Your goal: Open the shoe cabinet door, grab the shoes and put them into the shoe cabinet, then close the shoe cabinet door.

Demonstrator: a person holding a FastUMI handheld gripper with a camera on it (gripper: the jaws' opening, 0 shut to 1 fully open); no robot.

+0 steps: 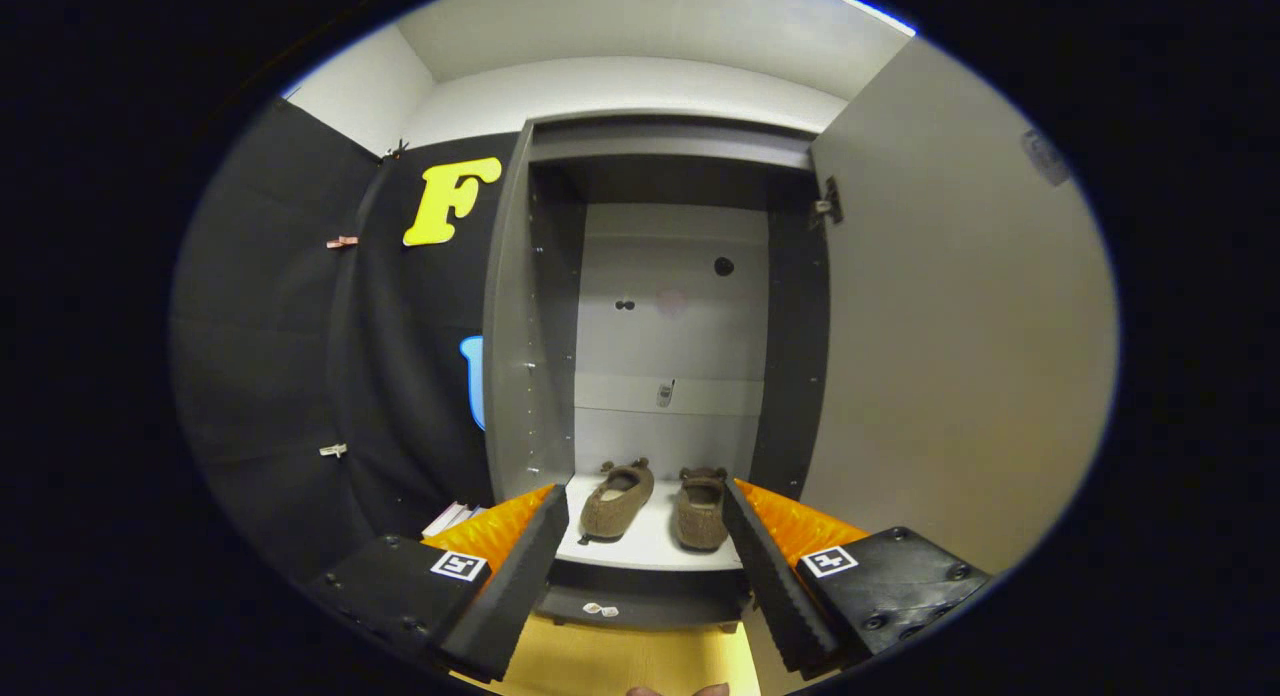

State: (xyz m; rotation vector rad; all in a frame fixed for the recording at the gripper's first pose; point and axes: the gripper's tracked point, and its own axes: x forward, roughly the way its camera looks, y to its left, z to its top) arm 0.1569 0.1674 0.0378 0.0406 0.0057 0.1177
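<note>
Shoes [655,506], two of them, brown and soft-looking, sit side by side on the white bottom shelf [640,551] of the shoe cabinet [670,276], at 12 o'clock from the gripper [645,506] and just beyond its fingertips.

Nearest, the one gripper is spread wide with nothing between its two black ribbed fingers [520,576]; each finger has an orange backing and a black block with a small square marker. One finger points in from 7 o'clock, the other from 5 o'clock, and the gap between them frames the shelf's front edge. Below the fingers lies a strip of pale wooden floor [630,661].

On the shelf, the left shoe angles slightly toward 1 o'clock; the right one points straight in. They lie near each other but apart, with bare shelf in front of them and a little on either side.

Farther in, the cabinet rises tall and open above the shoes up to its top panel, with a pale back wall. Its one door [960,326] is swung fully open at 3 o'clock, and the grey side panel [515,326] stands at 10 o'clock.
</note>
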